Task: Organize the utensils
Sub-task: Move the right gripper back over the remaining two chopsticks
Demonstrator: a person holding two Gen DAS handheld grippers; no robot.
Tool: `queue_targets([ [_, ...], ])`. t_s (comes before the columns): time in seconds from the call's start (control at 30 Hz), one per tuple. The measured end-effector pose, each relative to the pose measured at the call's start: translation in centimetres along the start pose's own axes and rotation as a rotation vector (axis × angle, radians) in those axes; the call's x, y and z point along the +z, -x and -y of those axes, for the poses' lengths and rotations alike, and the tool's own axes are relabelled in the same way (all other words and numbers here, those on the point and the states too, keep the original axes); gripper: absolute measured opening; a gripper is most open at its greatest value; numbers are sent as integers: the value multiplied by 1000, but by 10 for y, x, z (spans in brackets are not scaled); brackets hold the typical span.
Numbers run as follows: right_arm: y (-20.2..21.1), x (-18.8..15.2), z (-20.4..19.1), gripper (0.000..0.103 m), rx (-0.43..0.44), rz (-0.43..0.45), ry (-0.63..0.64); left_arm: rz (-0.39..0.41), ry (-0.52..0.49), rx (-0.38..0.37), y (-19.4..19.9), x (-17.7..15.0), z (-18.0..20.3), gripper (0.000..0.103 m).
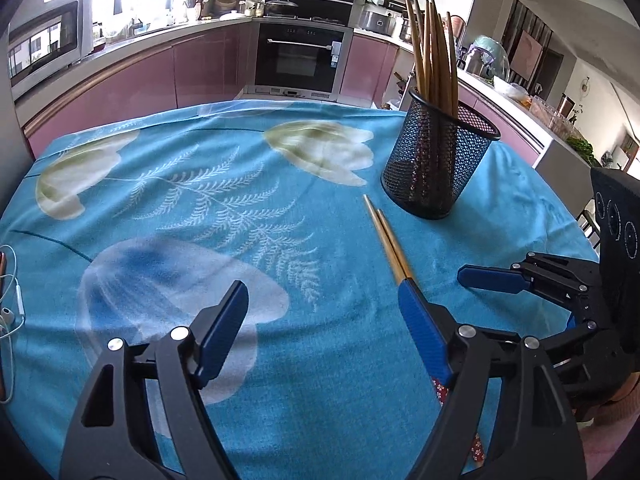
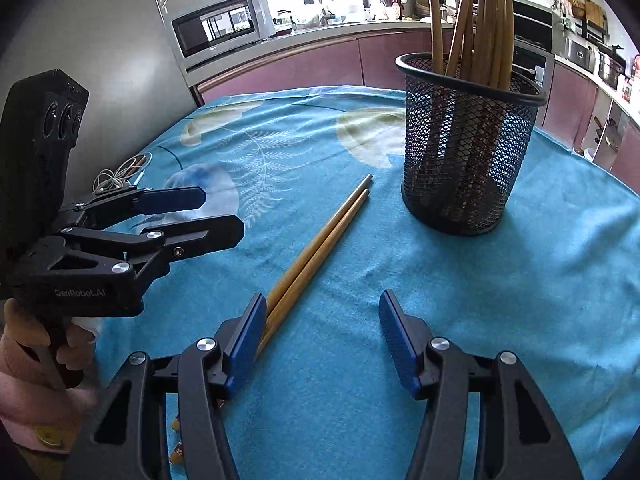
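Two chopsticks [image 2: 320, 246] lie side by side on the blue cloth [image 2: 520, 300], touching along their length, tips pointing toward the mesh cup [image 2: 468, 148]. Tips stop near the cup's base but do not touch it. The cup stands upright on the cloth and holds a bundle of chopsticks [image 2: 480, 20], handles down, leaning against the rim.

Left gripper [image 1: 324, 328]: jaws spread wide, nothing between them. Its right-hand pad [image 1: 424, 332] sits over the near part of the loose pair; whether it touches them cannot be told from the left wrist view.

Right gripper [image 2: 320, 340]: jaws likewise apart, holding nothing. Its left-hand pad [image 2: 246, 340] lies just beside the pair's handle end, which passes behind it; contact cannot be confirmed.

Both grippers hover low over the near edge of the cloth, close to one another, the loose pair running between them. Patterned handle ends of the pair show under the grippers in both views.

White earphones [image 2: 116, 178] lie coiled at the cloth's far left edge, well apart from the cup. A kitchen counter [image 1: 168, 36] and an oven [image 1: 300, 56] stand behind the table.
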State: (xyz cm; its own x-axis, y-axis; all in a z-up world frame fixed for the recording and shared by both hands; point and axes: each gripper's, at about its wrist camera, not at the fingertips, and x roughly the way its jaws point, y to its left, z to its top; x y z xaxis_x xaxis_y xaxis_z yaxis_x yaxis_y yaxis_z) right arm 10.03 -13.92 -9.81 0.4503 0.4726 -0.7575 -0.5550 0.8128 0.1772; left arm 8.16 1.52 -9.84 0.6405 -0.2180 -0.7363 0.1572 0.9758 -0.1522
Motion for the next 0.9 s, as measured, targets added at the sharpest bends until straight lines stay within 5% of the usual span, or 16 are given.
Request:
queue_targets([
  [0.3, -2, -1, -3, 56, -36, -8, 22, -2, 7, -4, 1, -3, -3, 77],
  [0.73, 10, -5, 21, 32, 1, -34, -53, -39, -67, -84, -2, -12, 20, 77],
  [0.9, 12, -6, 28, 32, 5, -38, -70, -65, -134, -128, -7, -16, 43, 66],
])
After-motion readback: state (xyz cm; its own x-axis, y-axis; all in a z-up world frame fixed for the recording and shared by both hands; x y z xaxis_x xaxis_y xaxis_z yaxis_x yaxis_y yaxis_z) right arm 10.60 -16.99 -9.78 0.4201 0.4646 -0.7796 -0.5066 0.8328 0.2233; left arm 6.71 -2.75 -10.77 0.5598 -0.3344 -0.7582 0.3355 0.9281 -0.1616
